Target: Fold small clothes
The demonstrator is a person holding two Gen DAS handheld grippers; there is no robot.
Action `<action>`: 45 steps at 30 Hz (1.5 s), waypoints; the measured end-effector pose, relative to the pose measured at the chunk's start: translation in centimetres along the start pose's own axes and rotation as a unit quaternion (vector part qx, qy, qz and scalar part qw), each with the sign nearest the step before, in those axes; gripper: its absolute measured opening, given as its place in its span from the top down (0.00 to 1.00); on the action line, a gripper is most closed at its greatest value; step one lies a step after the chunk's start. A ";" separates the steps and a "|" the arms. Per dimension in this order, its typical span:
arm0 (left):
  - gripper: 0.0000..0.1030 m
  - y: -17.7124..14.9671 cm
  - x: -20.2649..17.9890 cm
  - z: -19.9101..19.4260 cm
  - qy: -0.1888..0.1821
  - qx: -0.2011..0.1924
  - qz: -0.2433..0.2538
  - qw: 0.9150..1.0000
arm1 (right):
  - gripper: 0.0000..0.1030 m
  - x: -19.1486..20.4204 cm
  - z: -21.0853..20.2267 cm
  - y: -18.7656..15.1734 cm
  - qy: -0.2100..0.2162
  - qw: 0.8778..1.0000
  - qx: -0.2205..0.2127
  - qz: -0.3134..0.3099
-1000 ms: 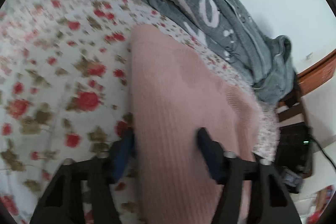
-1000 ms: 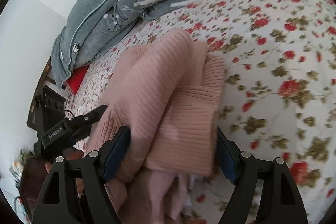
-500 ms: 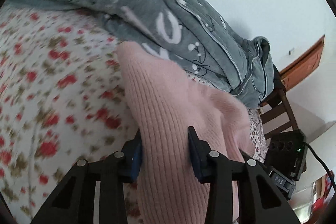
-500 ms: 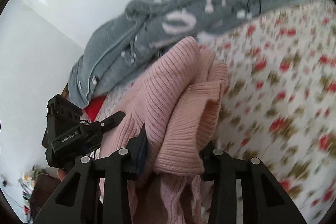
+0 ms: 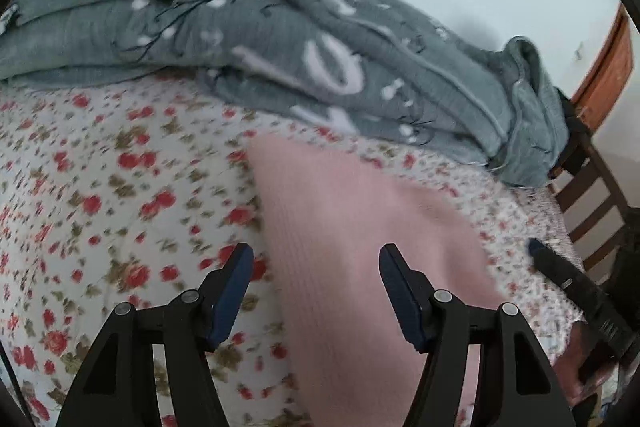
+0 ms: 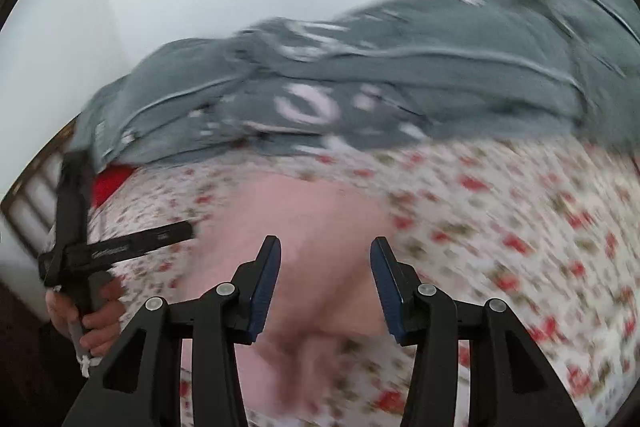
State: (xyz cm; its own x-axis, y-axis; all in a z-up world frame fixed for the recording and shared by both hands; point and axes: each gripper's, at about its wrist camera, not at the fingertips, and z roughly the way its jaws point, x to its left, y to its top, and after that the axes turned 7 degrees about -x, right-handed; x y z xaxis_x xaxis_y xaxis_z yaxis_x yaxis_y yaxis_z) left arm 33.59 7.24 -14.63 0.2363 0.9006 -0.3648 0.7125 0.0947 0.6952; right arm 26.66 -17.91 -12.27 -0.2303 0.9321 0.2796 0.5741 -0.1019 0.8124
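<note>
A pink ribbed sweater (image 5: 352, 211) lies folded on the floral bed sheet (image 5: 100, 187). My left gripper (image 5: 314, 267) hovers above its left edge with the jaws opening; the pads touch no cloth. In the right wrist view the sweater (image 6: 312, 211) is blurred. My right gripper (image 6: 325, 259) hangs over it with the jaws opening and a clear gap beside each pad. One of the left gripper's fingers (image 6: 160, 237) reaches in from the left, held by a hand (image 6: 92, 323). One of the right gripper's fingers (image 5: 568, 279) shows at the sweater's right side.
A rumpled grey blanket (image 5: 280, 39) with white print lies along the far side of the bed, against a white wall. A dark wooden chair (image 5: 592, 187) stands past the bed's right edge. Something red (image 6: 110, 183) sits under the blanket's left end.
Half a second ago both grippers pinched the raised pink sweater. Now both sets of jaws have spread, the sweater lies flat on the sheet, and both grippers have risen above it.
</note>
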 end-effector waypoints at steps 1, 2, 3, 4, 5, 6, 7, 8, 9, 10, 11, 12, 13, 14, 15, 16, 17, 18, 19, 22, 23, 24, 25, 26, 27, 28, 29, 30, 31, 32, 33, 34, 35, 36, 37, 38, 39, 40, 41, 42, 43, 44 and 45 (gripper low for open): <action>0.39 0.2 -0.1 0.1 0.001 -0.001 0.004 1.000 | 0.56 0.9 0.9 -0.1 0.010 1.000 0.002 -0.015; 0.39 -0.1 -0.5 0.4 0.008 0.001 0.010 1.000 | 0.65 1.9 2.3 -0.5 0.017 0.999 0.011 -0.035; 0.40 -0.9 -0.6 0.9 0.017 0.010 0.016 1.000 | 0.73 2.3 3.4 -1.2 0.014 0.999 0.021 -0.047; 0.45 -1.5 -0.6 1.3 0.021 0.017 0.019 0.999 | 0.84 2.5 5.0 -2.3 -0.013 0.997 0.040 -0.059; 0.50 -2.5 -0.6 1.7 0.025 0.027 0.024 0.999 | 0.83 2.2 6.0 -3.4 -0.038 0.996 0.061 -0.060; 0.54 -3.7 -0.5 2.1 0.023 0.037 0.027 0.999 | 0.83 1.6 6.5 -4.6 -0.044 0.996 0.064 -0.050; 0.55 -4.4 -0.5 2.0 0.024 0.029 0.026 0.999 | 0.83 1.4 5.9 -5.2 -0.041 0.997 0.046 -0.049; 0.55 -4.8 -0.5 1.5 0.026 0.018 0.026 0.999 | 0.84 1.5 5.5 -5.2 -0.038 0.997 0.041 -0.052; 0.56 -4.9 -0.6 1.0 0.023 0.015 0.026 0.999 | 0.84 1.6 5.0 -5.1 -0.038 0.997 0.047 -0.053; 0.58 -4.9 -0.7 0.5 0.017 0.013 0.023 0.999 | 0.84 1.8 4.4 -4.9 -0.042 0.997 0.048 -0.052; 0.58 -4.9 -0.9 -0.5 0.004 0.009 0.017 1.000 | 0.84 1.9 3.7 -4.7 -0.045 0.997 0.045 -0.051; 0.58 -5.0 -1.1 -1.2 -0.004 0.006 0.017 1.000 | 0.84 2.1 2.5 -4.8 -0.043 0.997 0.039 -0.051; 0.57 -5.1 -1.5 -1.8 -0.009 0.003 0.021 1.000 | 0.83 2.3 1.7 -5.1 -0.039 0.998 0.031 -0.050; 0.56 -5.5 -2.0 -2.5 -0.011 -0.001 0.030 1.000 | 0.81 2.1 1.2 -5.4 -0.039 0.998 0.024 -0.049; 0.54 -6.0 -2.6 -3.0 -0.012 -0.003 0.041 0.999 | 0.81 2.1 0.5 -6.2 -0.040 0.998 0.019 -0.048; 0.54 -6.5 -3.0 -3.0 -0.012 0.000 0.051 0.999 | 0.81 2.0 0.3 -6.8 -0.040 0.998 0.021 -0.046; 0.54 -7.1 -3.4 -2.9 -0.009 0.006 0.060 0.998 | 0.80 1.8 0.4 -7.8 -0.043 0.998 0.030 -0.042; 0.54 -7.8 -3.7 -2.4 0.004 0.017 0.065 0.998 | 0.80 1.5 0.8 -8.7 -0.048 0.997 0.044 -0.036; 0.54 -8.4 -3.9 -1.9 0.022 0.028 0.065 0.997 | 0.80 1.3 1.5 -9.5 -0.053 0.996 0.058 -0.031; 0.54 -9.0 -4.0 -2.0 0.047 0.039 0.065 0.996 | 0.80 1.3 0.3 -9.6 -0.057 0.997 0.052 -0.016; 0.54 -9.0 -4.1 -2.5 0.044 0.039 0.061 0.996 | 0.79 1.3 -0.3 -9.4 -0.057 0.997 0.050 -0.009; 0.54 -9.0 -4.1 -3.2 0.042 0.038 0.057 0.997 | 0.79 1.5 -1.1 -9.2 -0.058 0.997 0.047 -0.007; 0.54 -9.0 -4.3 -3.9 0.047 0.035 0.058 0.997 | 0.79 1.7 -1.9 -9.0 -0.062 0.997 0.044 -0.011; 0.54 -9.1 -4.5 -4.6 0.055 0.030 0.063 0.996 | 0.79 1.9 -2.5 -9.0 -0.067 0.997 0.043 -0.016; 0.55 -9.2 -4.8 -5.2 0.062 0.026 0.067 0.996 | 0.79 2.1 -3.3 -8.9 -0.071 0.996 0.041 -0.019; 0.55 -9.3 -5.0 -5.7 0.069 0.022 0.070 0.995 | 0.79 2.1 -3.9 -8.9 -0.073 0.996 0.041 -0.019; 0.55 -9.4 -5.2 -6.4 0.074 0.019 0.072 0.994 | 0.79 2.1 -4.5 -8.8 -0.076 0.996 0.041 -0.016; 0.54 -9.5 -5.5 -7.2 0.075 0.018 0.071 0.994 | 0.79 2.1 -5.1 -8.8 -0.078 0.996 0.041 -0.011; 0.53 -9.6 -5.6 -7.7 0.075 0.016 0.070 0.995 | 0.79 2.1 -5.9 -8.8 -0.080 0.996 0.041 -0.006; 0.53 -9.8 -6.0 -8.4 0.076 0.014 0.070 0.995 | 0.78 2.1 -6.6 -8.6 -0.081 0.996 0.039 -0.003; 0.53 -9.9 -6.4 -9.2 0.079 0.011 0.071 0.994 | 0.77 2.2 -7.5 -8.6 -0.084 0.996 0.035 -0.001; 0.51 -10.0 -6.8 -9.9 0.082 0.007 0.072 0.994 | 0.74 2.4 -8.4 -8.4 -0.088 0.996 0.032 -0.003; 0.50 -10.2 -7.4 -10.9 0.085 0.003 0.071 0.994 | 0.70 2.5 -9.2 -8.3 -0.092 0.995 0.029 -0.005; 0.48 -10.3 -7.8 -11.5 0.086 -0.001 0.069 0.994 | 0.68 2.6 -10.2 -8.1 -0.097 0.995 0.027 -0.007; 0.44 -10.4 -8.4 -12.6 0.088 -0.007 0.068 0.994 | 0.65 2.8 -11.2 -7.8 -0.102 0.994 0.024 -0.007; 0.41 -10.4 -8.8 -13.2 0.087 -0.013 0.069 0.994 | 0.62 3.0 -12.3 -7.5 -0.106 0.994 0.019 -0.007; 0.36 -10.6 -9.3 -14.4 0.089 -0.023 0.069 0.993 | 0.59 3.2 -13.4 -7.3 -0.107 0.994 0.016 -0.007; 0.36 -10.7 -9.9 -15.5 0.091 -0.033 0.073 0.993 | 0.55 3.4 -14.3 -7.1 -0.109 0.994 0.013 -0.010; 0.36 -10.8 -10.4 -16.2 0.093 -0.038 0.077 0.992 | 0.48 3.7 -15.3 -6.9 -0.111 0.994 0.009 -0.016; 0.34 -10.9 -10.9 -17.0 0.098 -0.043 0.081 0.991 | 0.43 4.0 -16.1 -6.7 -0.114 0.993 0.007 -0.021; 0.32 -11.0 -11.2 -17.6 0.103 -0.047 0.082 0.990 | 0.30 4.3 -17.1 -6.6 -0.120 0.992 0.003 -0.026; 0.31 -11.1 -11.5 -18.4 0.106 -0.052 0.082 0.990 | 0.19 4.5 -17.8 -6.6 -0.122 0.992 -0.002 -0.029; 0.28 -11.3 -11.8 -19.1 0.109 -0.056 0.081 0.989 | 0.16 4.7 -18.7 -6.5 -0.123 0.992 -0.010 -0.031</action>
State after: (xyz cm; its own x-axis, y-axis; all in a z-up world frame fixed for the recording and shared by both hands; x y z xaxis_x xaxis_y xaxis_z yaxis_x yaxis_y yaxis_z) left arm 10.12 3.65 -6.38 0.1836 0.9769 -0.1097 0.5967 -0.0221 0.8021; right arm 7.14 -19.37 -6.68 -0.0636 0.9932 0.0971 0.5480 -0.0466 0.8352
